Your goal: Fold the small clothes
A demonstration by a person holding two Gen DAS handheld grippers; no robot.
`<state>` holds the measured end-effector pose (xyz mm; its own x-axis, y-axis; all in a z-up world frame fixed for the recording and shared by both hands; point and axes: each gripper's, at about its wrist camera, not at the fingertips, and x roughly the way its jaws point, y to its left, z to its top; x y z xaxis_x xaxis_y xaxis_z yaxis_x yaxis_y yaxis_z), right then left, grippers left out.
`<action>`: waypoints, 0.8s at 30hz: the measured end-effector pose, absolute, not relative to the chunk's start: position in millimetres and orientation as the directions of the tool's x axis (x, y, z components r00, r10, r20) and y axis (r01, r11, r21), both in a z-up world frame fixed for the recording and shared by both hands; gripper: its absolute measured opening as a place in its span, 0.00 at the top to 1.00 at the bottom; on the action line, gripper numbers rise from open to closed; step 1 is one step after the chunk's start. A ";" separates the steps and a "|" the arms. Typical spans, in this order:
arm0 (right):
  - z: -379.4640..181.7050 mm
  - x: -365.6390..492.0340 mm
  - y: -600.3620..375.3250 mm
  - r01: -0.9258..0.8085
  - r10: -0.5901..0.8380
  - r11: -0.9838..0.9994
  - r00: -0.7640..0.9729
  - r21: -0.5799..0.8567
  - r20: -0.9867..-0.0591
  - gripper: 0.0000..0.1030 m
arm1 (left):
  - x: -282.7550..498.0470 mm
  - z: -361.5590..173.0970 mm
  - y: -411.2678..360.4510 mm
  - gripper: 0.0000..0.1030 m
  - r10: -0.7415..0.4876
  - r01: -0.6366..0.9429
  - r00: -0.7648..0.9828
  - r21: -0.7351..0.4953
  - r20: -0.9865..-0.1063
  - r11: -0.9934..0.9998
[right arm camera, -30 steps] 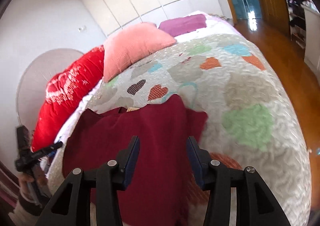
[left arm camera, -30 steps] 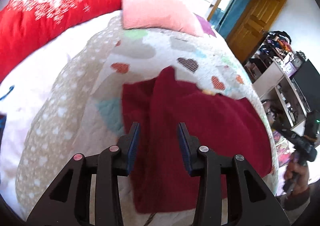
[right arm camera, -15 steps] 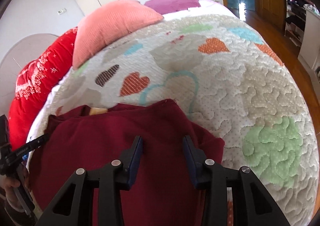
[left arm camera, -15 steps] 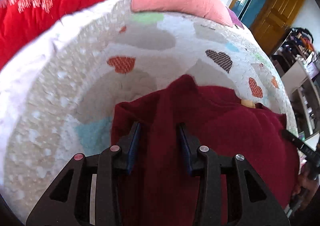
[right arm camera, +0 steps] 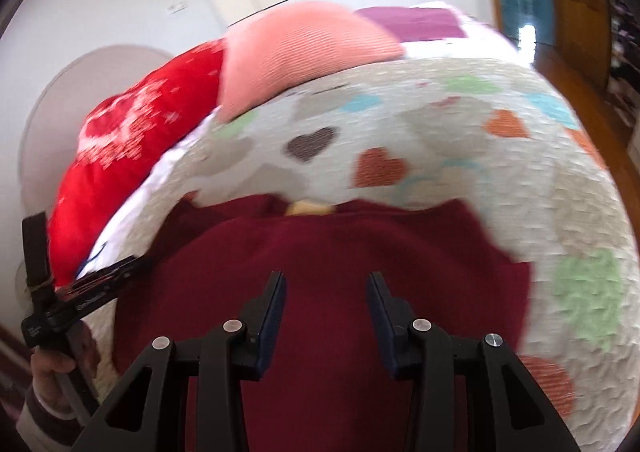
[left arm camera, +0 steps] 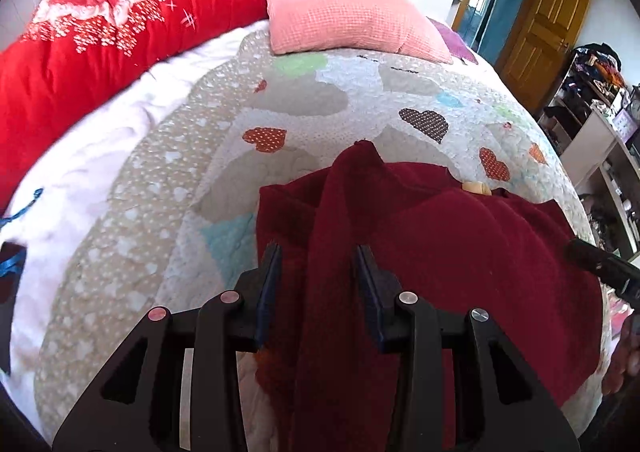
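Observation:
A dark red garment (left arm camera: 460,252) lies spread on the heart-patterned quilt (left arm camera: 320,100), with a raised fold running toward its far point and a tan label at the collar. My left gripper (left arm camera: 318,252) is open, its jaws standing either side of that fold near the garment's left edge. In the right wrist view the same garment (right arm camera: 340,252) fills the lower middle. My right gripper (right arm camera: 326,280) is open above the flat red cloth, holding nothing.
A pink pillow (left arm camera: 348,8) and a red blanket (left arm camera: 100,36) lie at the head of the bed. A purple pillow (right arm camera: 412,22) sits behind. Shelves (left arm camera: 600,140) and a wooden door (left arm camera: 540,20) stand to the right, over a wooden floor (right arm camera: 580,92).
Both grippers pushed forward over the garment and then pulled back and tilted up. The right wrist view is now blurred from motion. Both stay open.

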<state>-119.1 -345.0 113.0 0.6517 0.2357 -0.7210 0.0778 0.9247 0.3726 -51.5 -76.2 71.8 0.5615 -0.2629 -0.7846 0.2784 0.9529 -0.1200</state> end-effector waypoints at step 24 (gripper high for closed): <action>123.3 -57.1 -233.1 -0.082 0.414 0.894 0.530 0.441 -0.740 0.51 | -96.7 58.0 -24.3 0.38 -0.321 0.173 0.535 -0.270 -0.782 0.947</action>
